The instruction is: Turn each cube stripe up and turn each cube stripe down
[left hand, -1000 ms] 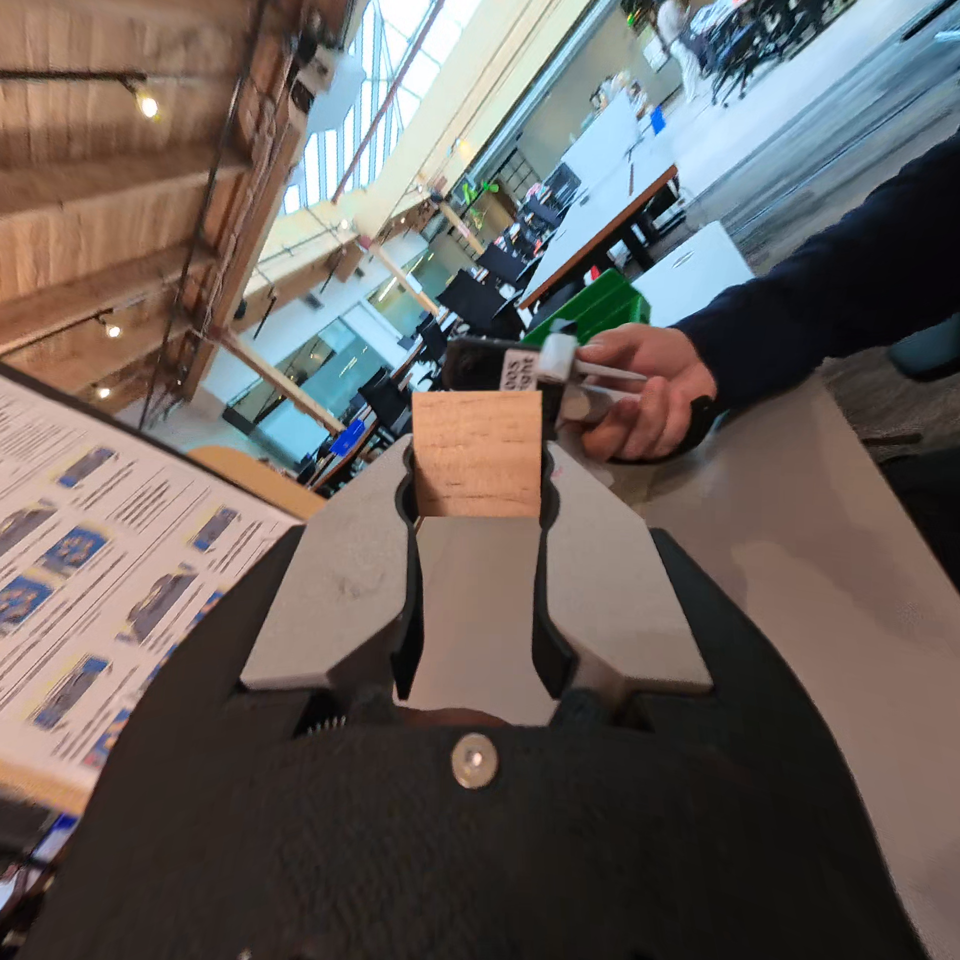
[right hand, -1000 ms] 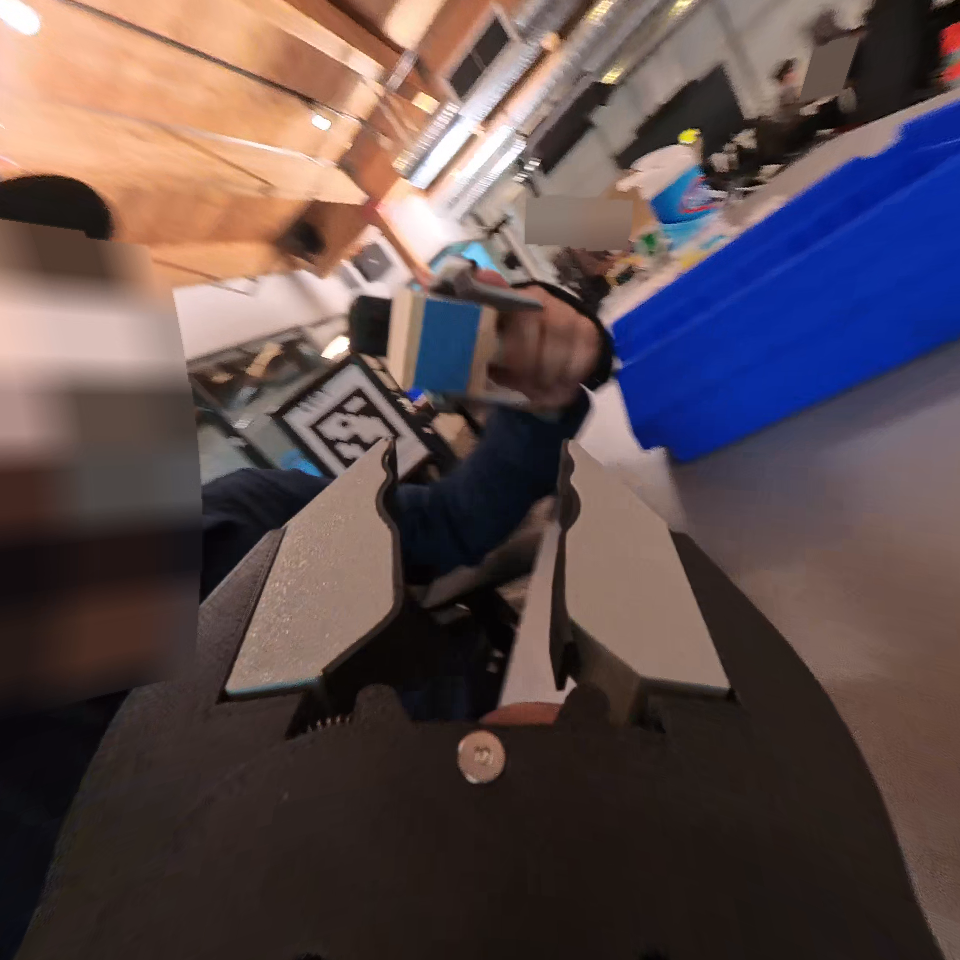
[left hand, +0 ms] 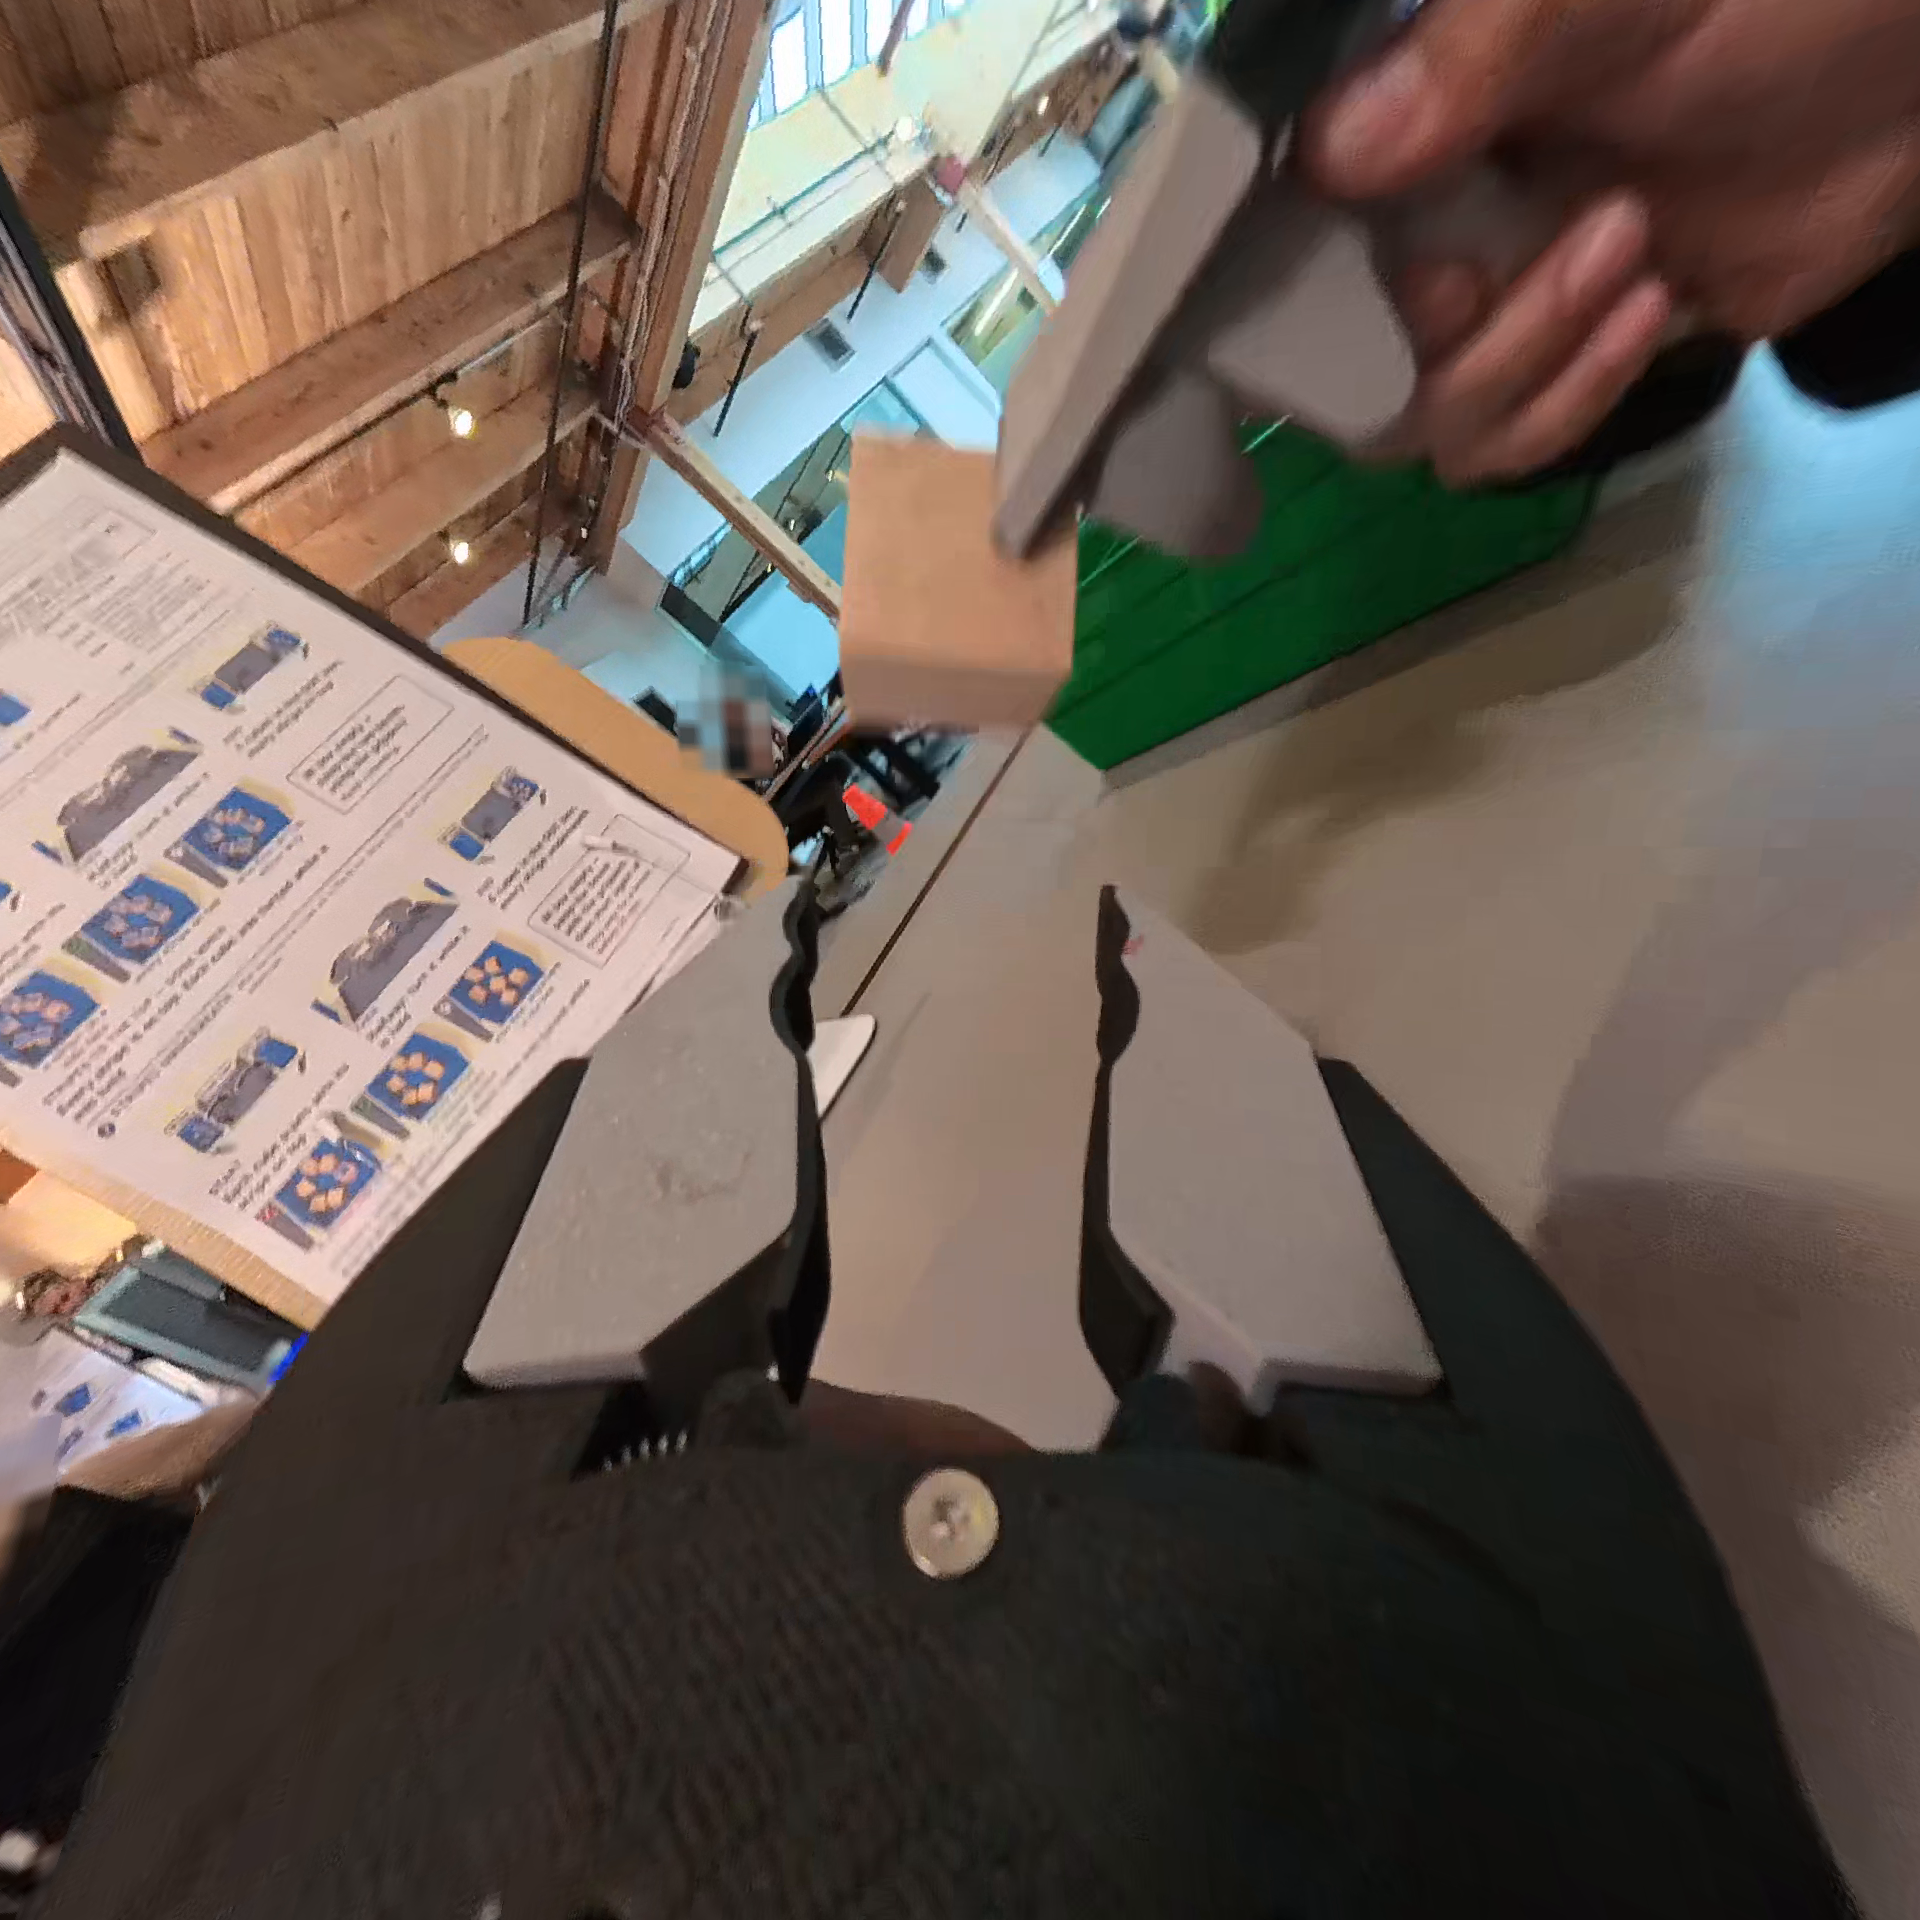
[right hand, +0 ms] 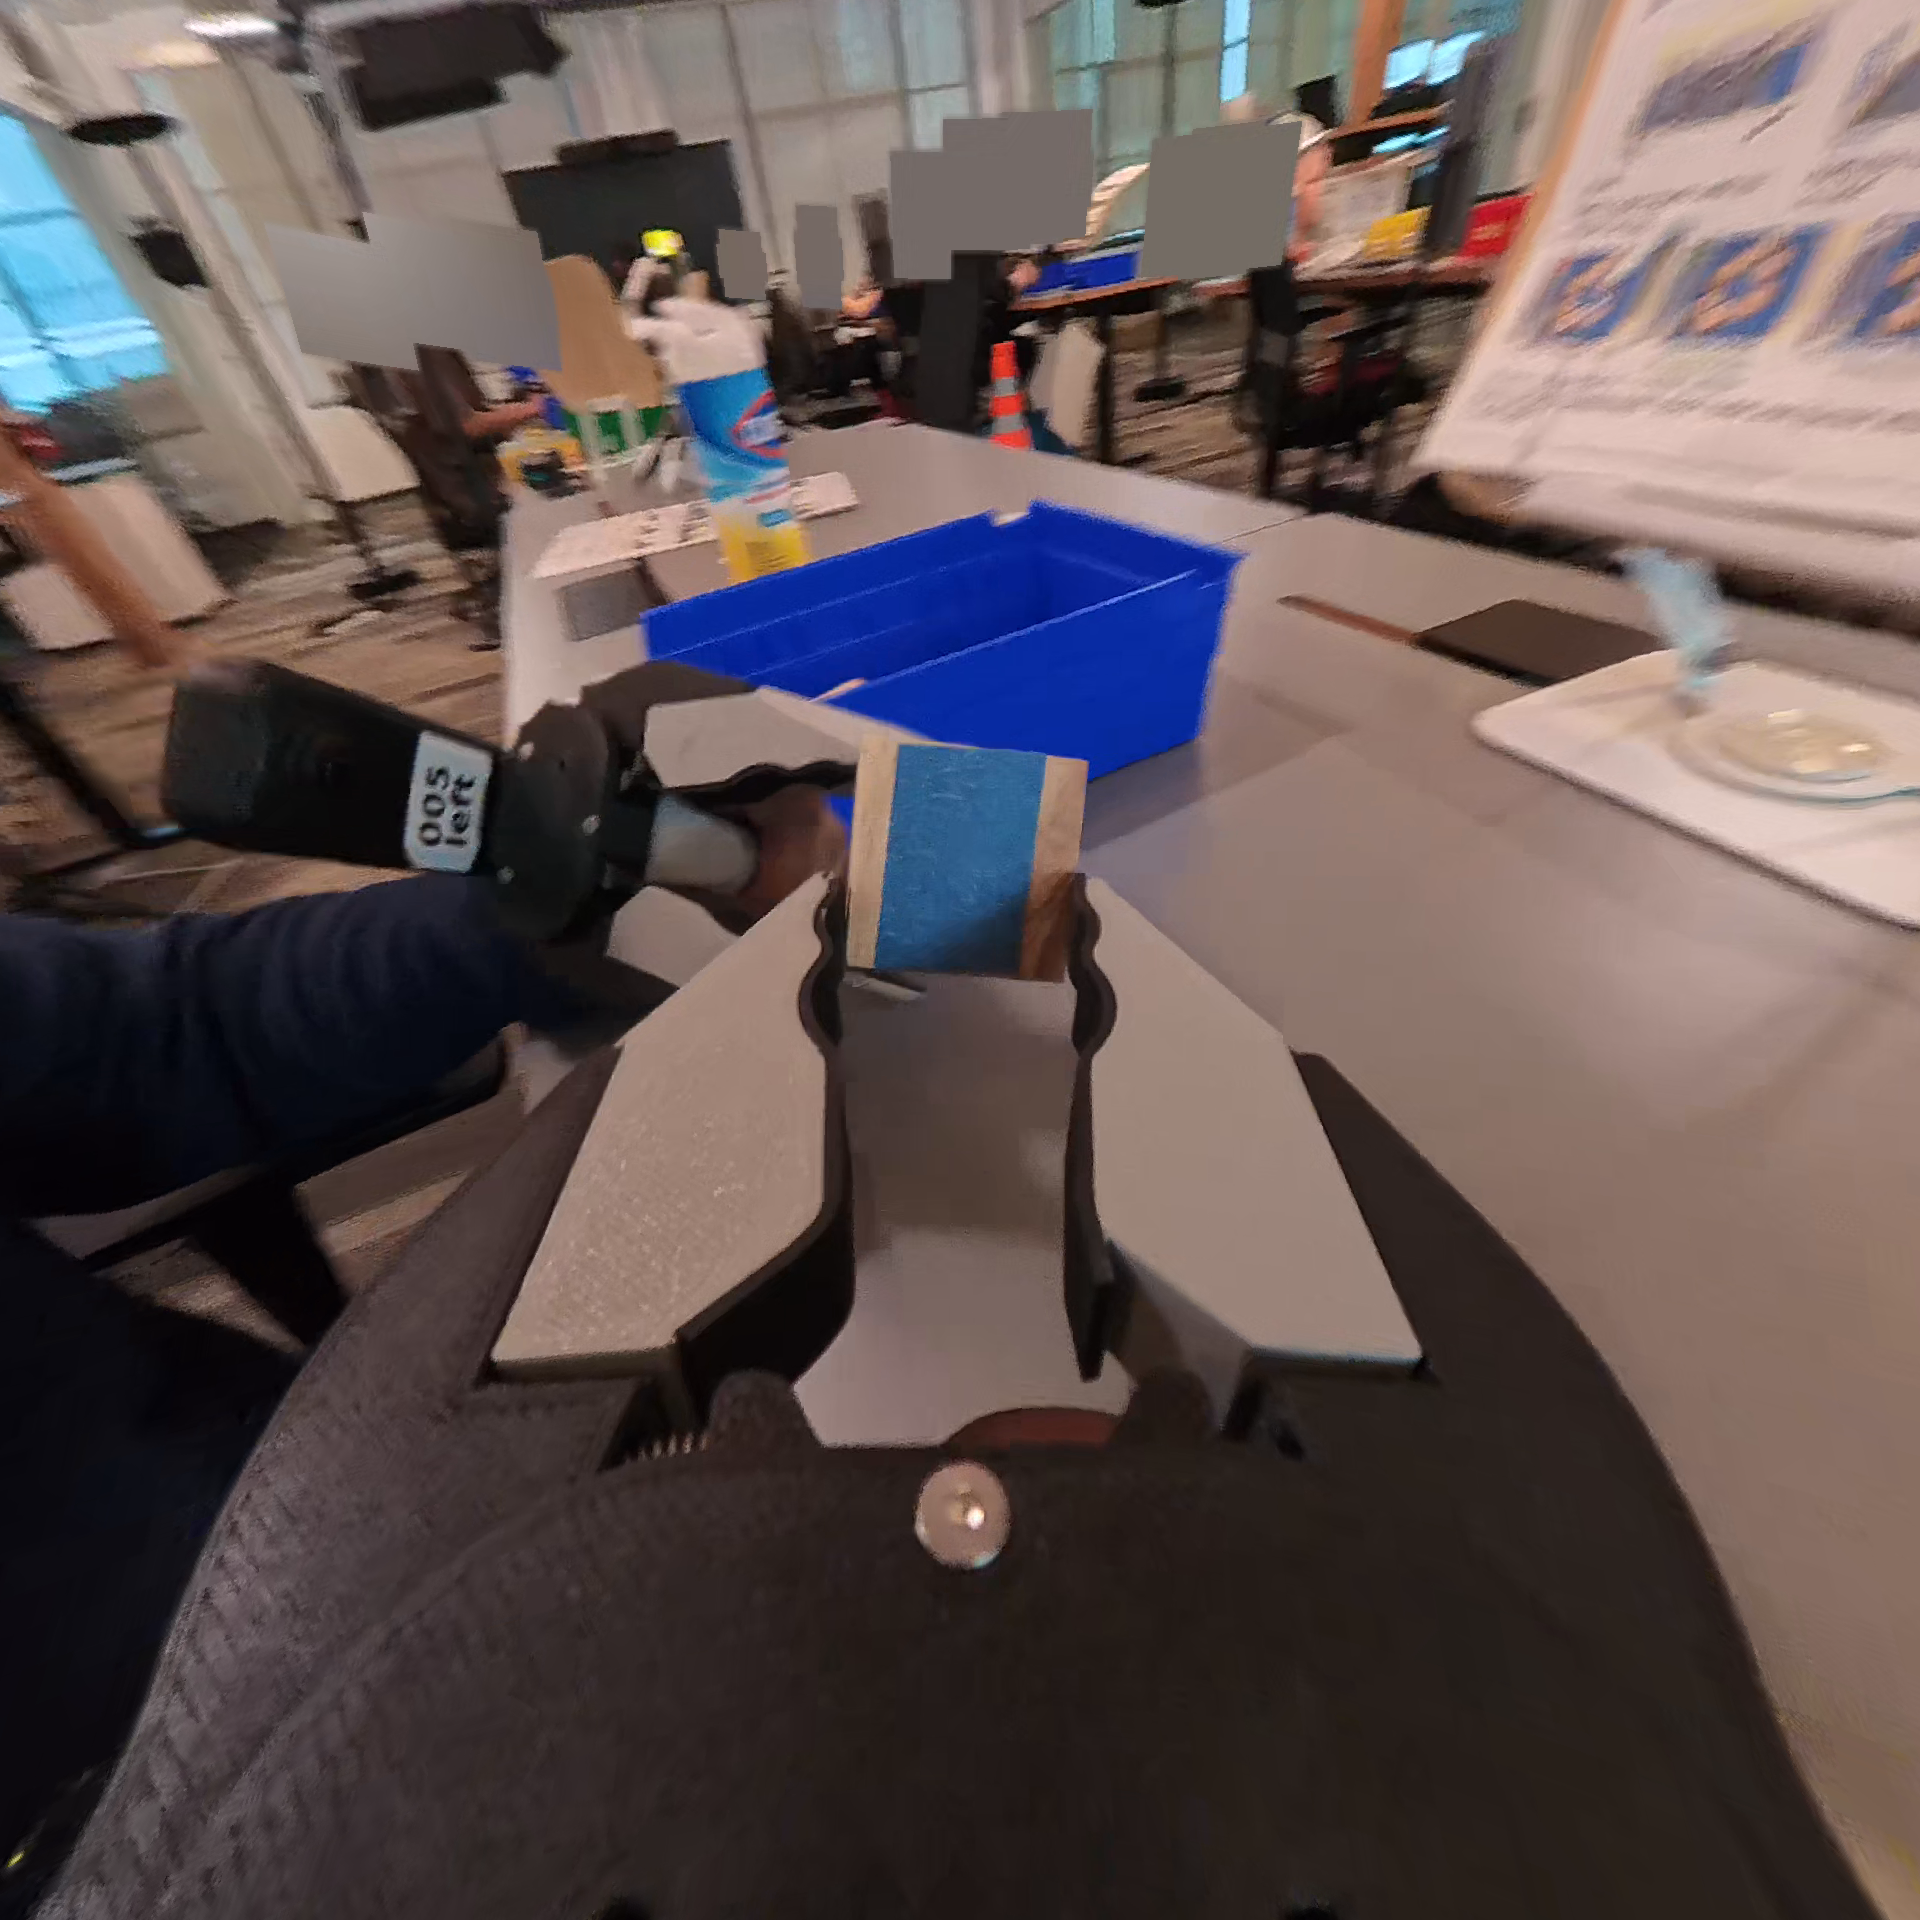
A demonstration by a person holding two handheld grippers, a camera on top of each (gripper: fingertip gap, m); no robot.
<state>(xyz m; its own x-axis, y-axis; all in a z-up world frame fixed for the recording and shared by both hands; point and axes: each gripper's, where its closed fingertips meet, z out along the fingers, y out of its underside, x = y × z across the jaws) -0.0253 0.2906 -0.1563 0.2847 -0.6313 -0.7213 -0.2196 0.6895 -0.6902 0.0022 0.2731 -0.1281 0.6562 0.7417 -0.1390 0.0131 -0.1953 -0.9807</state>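
Grey table (right hand: 1455, 1039), filling the right wrist view from 2 to 5 o'clock, served as our landing surface. The blue bin (right hand: 1039, 707) stood on it at 12 o'clock, with a spray bottle (right hand: 743, 457) behind it. A propped instruction sheet (left hand: 260, 831) lay at 9 o'clock in the left wrist view.

Left gripper (left hand: 951, 935): we held its fingers spread with nothing between them, aimed up at the cube from below.

Right gripper (right hand: 956, 914): its fingertips pinched the cube (right hand: 961, 862) by two opposite bare-wood sides, only at the very tips. The cube hung in the air, clear of the table and near the bin.

Blue stripe (right hand: 956, 852): it faced back towards the right wrist camera, running from the cube's top edge to its bottom edge. In the left wrist view the cube (left hand: 951, 582) sat at 12 o'clock and showed plain wood only, blurred.

To do this step well, we judged that:
- the wrist should roll until the stripe faced the way wanted;
- the shallow tip grip could let the cube pivot or slip, so pressure should hold steady;
- the cube should be set flat on the table before the fingers parted;
- the left gripper should stay clear.
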